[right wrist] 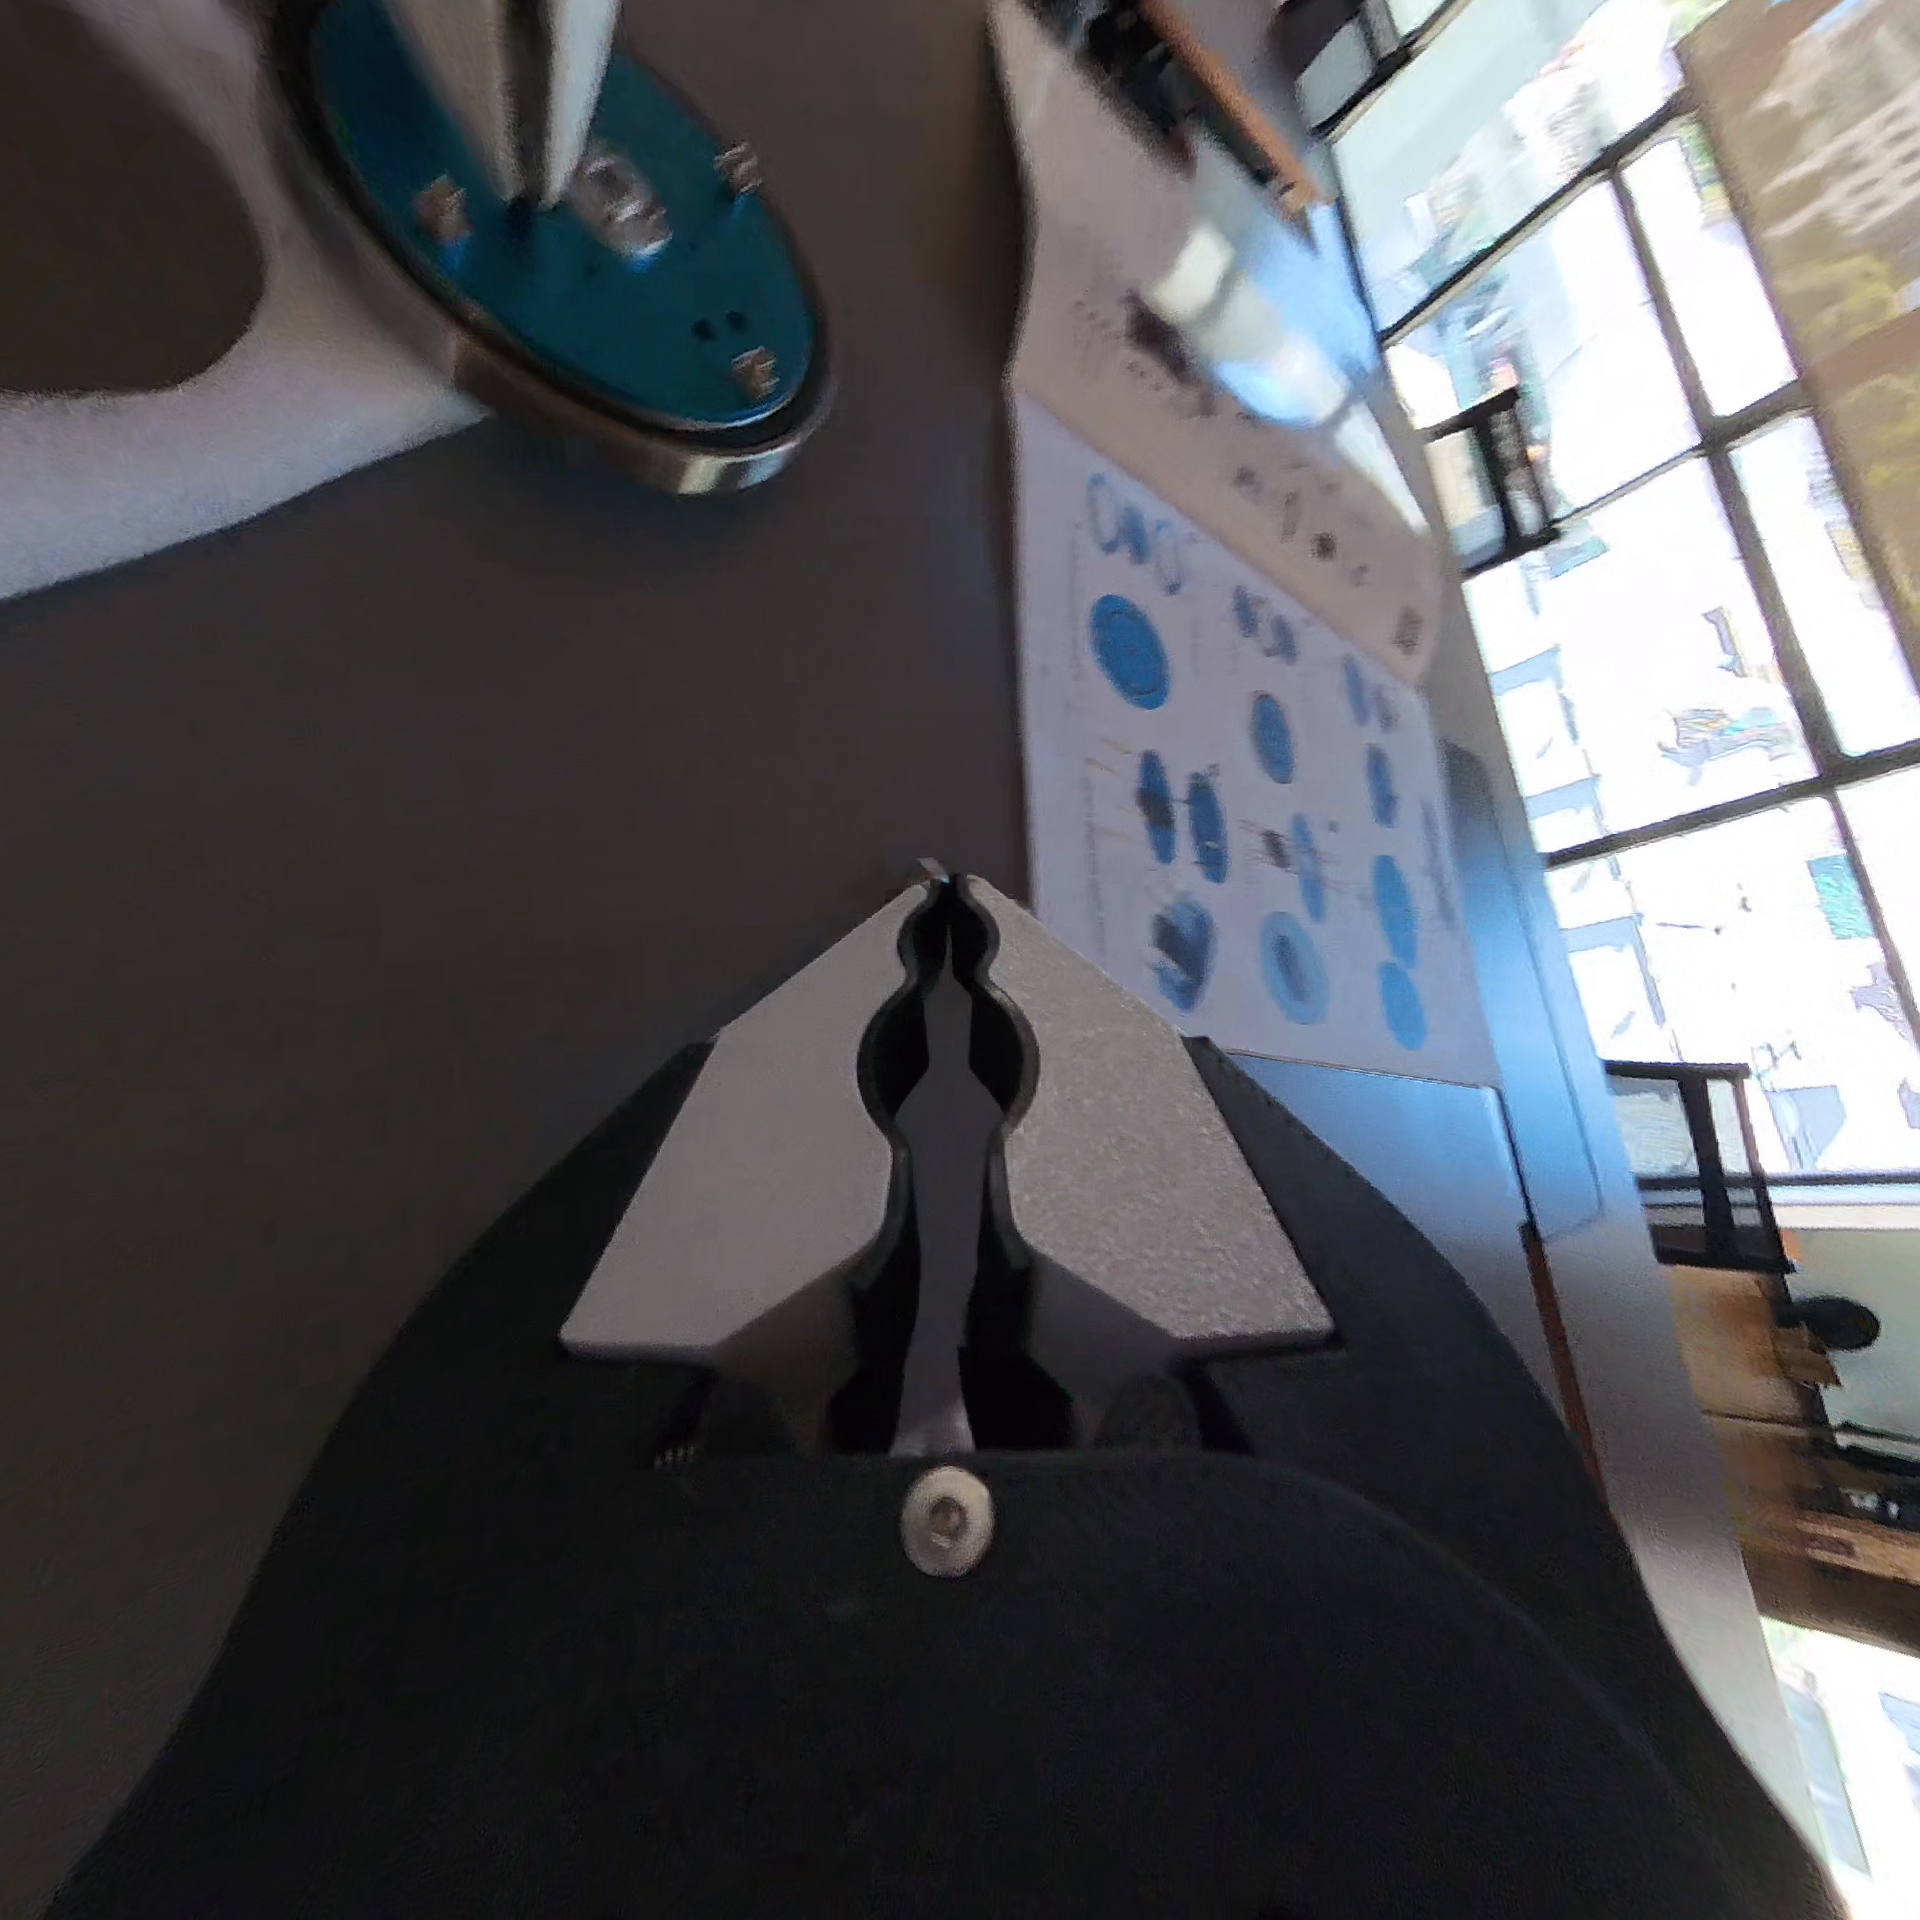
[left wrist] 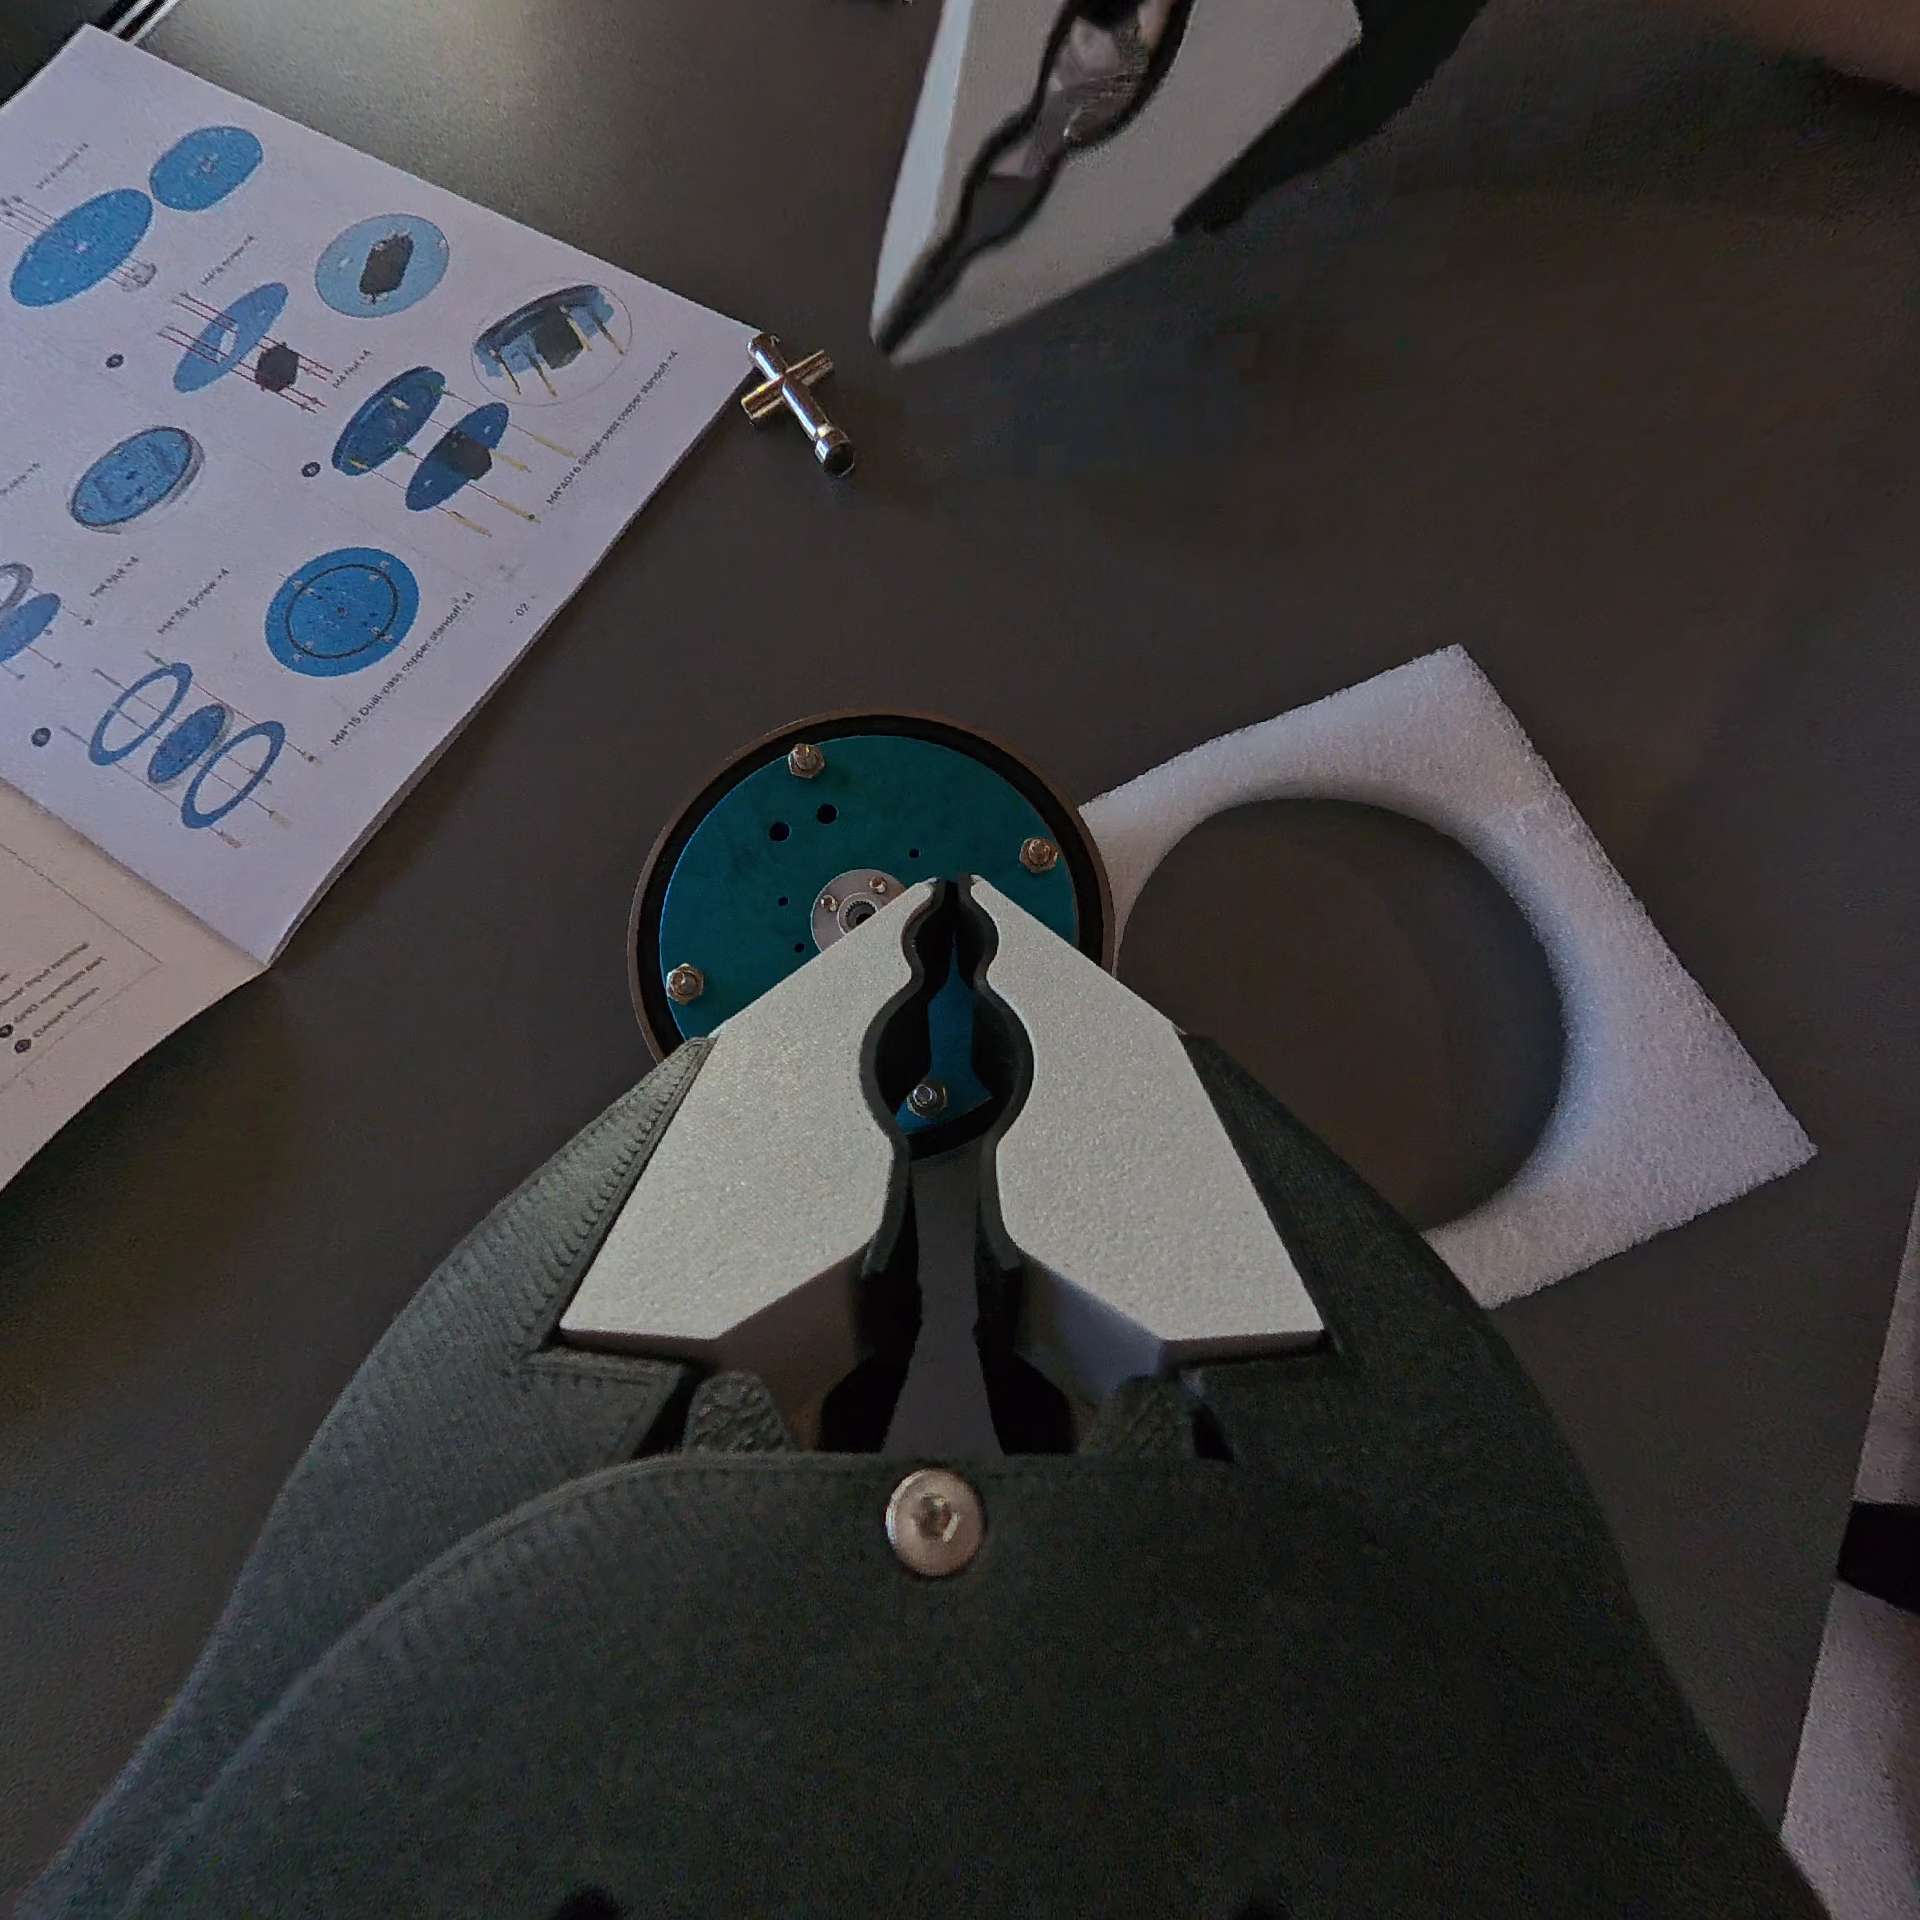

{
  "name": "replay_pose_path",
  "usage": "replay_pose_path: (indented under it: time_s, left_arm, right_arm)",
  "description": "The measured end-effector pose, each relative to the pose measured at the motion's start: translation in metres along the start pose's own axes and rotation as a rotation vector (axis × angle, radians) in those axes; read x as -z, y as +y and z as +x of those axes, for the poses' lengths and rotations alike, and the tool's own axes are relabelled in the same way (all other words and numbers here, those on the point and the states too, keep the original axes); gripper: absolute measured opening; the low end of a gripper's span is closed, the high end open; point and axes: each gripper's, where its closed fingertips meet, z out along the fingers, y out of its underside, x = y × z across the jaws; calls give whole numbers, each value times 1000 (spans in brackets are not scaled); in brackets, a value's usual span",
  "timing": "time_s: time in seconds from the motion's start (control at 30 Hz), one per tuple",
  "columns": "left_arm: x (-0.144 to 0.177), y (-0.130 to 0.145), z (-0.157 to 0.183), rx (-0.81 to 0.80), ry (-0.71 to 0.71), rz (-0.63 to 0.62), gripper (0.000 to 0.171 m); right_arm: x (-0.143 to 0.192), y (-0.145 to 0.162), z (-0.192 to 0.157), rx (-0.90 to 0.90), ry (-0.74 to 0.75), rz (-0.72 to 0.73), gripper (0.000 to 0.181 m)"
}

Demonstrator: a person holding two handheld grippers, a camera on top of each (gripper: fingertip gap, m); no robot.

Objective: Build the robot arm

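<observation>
A round blue disc assembly (left wrist: 769,894) with several brass nuts and a metal hub lies on the dark table (left wrist: 1143,520). My left gripper (left wrist: 951,883) is shut with nothing between its pads, and its tips stand over the hub. The right wrist view shows it (right wrist: 540,187) touching the disc (right wrist: 582,281) beside the hub. My right gripper (right wrist: 948,881) is shut in the air above the table. A small grey metal end (right wrist: 923,867) shows just past its tips, the rest hidden. In the left wrist view its tips (left wrist: 883,338) stand just right of a silver cross wrench (left wrist: 800,400), apart from it.
A white foam square with a round cut-out (left wrist: 1455,748) lies right of the disc and touches its edge. An open booklet with blue diagrams (left wrist: 312,468) lies at the far left. Windows and shelves (right wrist: 1714,623) stand beyond the table's edge. The right wrist view is blurred. There is about 12 centimeters between the tips of the two grippers.
</observation>
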Motion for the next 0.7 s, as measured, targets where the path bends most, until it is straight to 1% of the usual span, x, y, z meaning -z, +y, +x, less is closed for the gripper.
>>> replay_pose_path:
  time_s: [0.07,0.1,0.13,0.17,0.2,0.23,0.27,0.33,0.37,0.47,0.53,0.57,0.67,0.7]
  left_arm:
    - [-1,-1,-1,10,2,3,0]
    - [-1,-1,-1,14,1,5,0]
    - [-1,-1,-1,15,0,9,0]
    - [-1,-1,-1,16,-1,15,0]
    - [-1,-1,-1,23,1,19,0]
    - [-1,-1,-1,28,3,21,0]
    - [-1,-1,-1,29,6,23,0]
    - [-1,-1,-1,31,8,23,0]
    - [-1,-1,-1,32,6,23,0]
    - [-1,-1,-1,27,-7,21,0]
    - [-1,-1,-1,16,-16,17,0]
    - [-1,-1,-1,12,-20,17,0]
    - [-1,-1,-1,11,-23,16,0]
    - [-1,-1,-1,12,-20,18,0]
  right_arm:
    - [4,10,24,-110,27,-15,0]
    - [2,20,32,-219,-9,-45,2]
    - [-1,30,37,-385,-77,-80,13]
    - [-4,32,37,-561,-181,-89,25]
    - [-6,28,35,-708,-286,-79,24]
    - [-8,30,35,-810,-338,-108,30]
    - [-10,33,32,-828,-383,-162,31]
    - [-12,34,30,-721,-382,-239,31]
    - [-13,32,26,-674,-407,-267,33]
    - [-18,30,16,-667,-486,-377,34]
    - [-20,32,8,-703,-520,-446,24]
    - [-21,35,4,-681,-523,-476,25]
    - [-23,38,4,-557,-457,-482,17]
    - [-23,35,1,-541,-467,-471,19]
